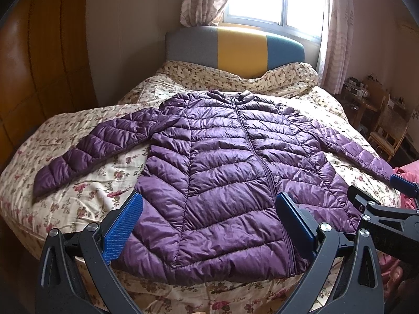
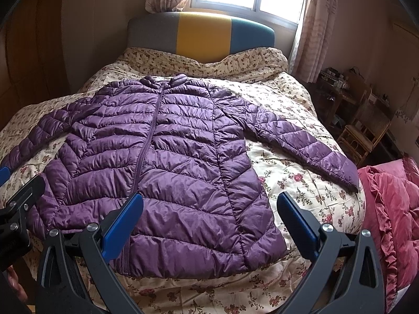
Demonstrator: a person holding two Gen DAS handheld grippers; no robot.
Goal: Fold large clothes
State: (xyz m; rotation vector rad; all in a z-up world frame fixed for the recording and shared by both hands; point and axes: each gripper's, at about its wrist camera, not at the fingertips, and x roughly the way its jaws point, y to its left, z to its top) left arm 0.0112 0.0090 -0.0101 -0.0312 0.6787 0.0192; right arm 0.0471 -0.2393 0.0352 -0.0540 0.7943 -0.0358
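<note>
Both tongs gaping wide, nothing held: left tongs [image 1: 207, 225] hang over the hem's left half, right tongs [image 2: 209, 225] over its right half. Purple puffer jacket [image 1: 225, 162] lies front-up and zipped on the floral quilt [image 1: 86, 183] of the bed, hem nearest, collar toward the headboard [image 1: 235, 49], both sleeves spread out. Looks like the start: laid flat, no fold made. Next move likely calls for pinching a sleeve [image 2: 301, 141] or side edge and bringing it across the body.
</note>
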